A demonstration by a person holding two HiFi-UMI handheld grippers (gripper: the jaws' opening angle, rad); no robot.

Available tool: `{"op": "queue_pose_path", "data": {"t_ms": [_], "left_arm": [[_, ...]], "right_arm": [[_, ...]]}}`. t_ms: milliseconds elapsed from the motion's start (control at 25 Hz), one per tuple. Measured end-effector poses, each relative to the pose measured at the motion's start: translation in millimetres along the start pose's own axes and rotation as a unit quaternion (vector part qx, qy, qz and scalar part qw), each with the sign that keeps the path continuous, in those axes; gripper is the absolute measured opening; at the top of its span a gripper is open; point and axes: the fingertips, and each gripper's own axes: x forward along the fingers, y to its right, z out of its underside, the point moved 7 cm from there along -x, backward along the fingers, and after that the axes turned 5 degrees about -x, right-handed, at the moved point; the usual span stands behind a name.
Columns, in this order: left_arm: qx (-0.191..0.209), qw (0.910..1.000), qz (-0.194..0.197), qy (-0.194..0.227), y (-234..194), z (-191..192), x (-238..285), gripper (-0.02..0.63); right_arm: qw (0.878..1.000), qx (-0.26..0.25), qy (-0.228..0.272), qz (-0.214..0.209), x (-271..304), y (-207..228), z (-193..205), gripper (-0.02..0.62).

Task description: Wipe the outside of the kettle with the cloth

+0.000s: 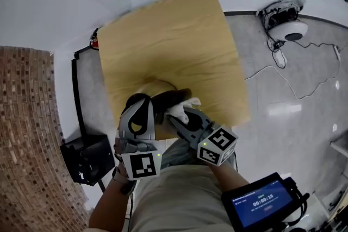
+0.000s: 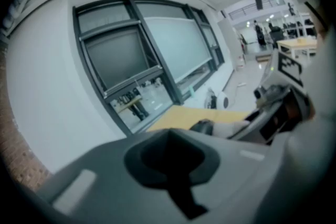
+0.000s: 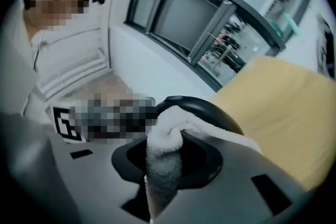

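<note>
The kettle (image 1: 155,89), tan with a black handle, stands near the front edge of the wooden table (image 1: 174,35). My right gripper (image 1: 176,114) is shut on a white cloth (image 1: 185,106), which lies against the kettle's right side. In the right gripper view the cloth (image 3: 168,139) runs out of the closed jaws of the right gripper (image 3: 173,128) and drapes over the black handle (image 3: 202,107). My left gripper (image 1: 138,103) sits at the kettle's left side. In its own view the left gripper (image 2: 173,134) has its jaws together, with nothing showing between them. Beyond are the black handle (image 2: 202,124) and the cloth (image 2: 231,127).
A black box (image 1: 89,157) sits on the floor left of the table, beside a brick wall (image 1: 27,133). A white device with cables (image 1: 288,30) lies on the floor at upper right. A tablet with a timer (image 1: 261,204) is at lower right.
</note>
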Motion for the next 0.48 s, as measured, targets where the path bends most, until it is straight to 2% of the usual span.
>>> {"op": "queue_pose_path", "data": {"t_ms": [40, 120, 160, 200, 320, 360, 440, 480], "left_arm": [[0.004, 1.0, -0.001, 0.001, 1, 0, 1, -0.002], [0.014, 0.9999, -0.001, 0.005, 3, 0, 2, -0.003], [0.015, 0.9999, -0.001, 0.005, 4, 0, 2, -0.003], [0.014, 0.9999, -0.001, 0.003, 5, 0, 2, -0.003], [0.009, 0.9999, -0.008, 0.002, 3, 2, 2, -0.003], [0.008, 0.9999, -0.01, 0.003, 3, 3, 2, -0.003], [0.003, 0.9999, -0.011, 0.001, 2, 3, 3, -0.005], [-0.006, 0.9999, -0.01, -0.003, 2, 2, 3, -0.005]], "right_arm": [[1.0, -0.015, -0.014, 0.017, 1, 5, 4, 0.103], [0.992, 0.035, -0.082, 0.086, 3, 36, 25, 0.103], [0.988, 0.049, -0.109, 0.102, 5, 43, 28, 0.101], [0.988, 0.029, -0.115, 0.095, 7, 37, 20, 0.103], [0.992, -0.103, -0.063, 0.032, 11, -1, -13, 0.103], [0.992, -0.11, -0.059, 0.035, 12, 2, -10, 0.103], [0.989, -0.046, -0.105, 0.09, 16, 36, 13, 0.103], [0.984, -0.01, -0.133, 0.118, 21, 53, 21, 0.103]]}}
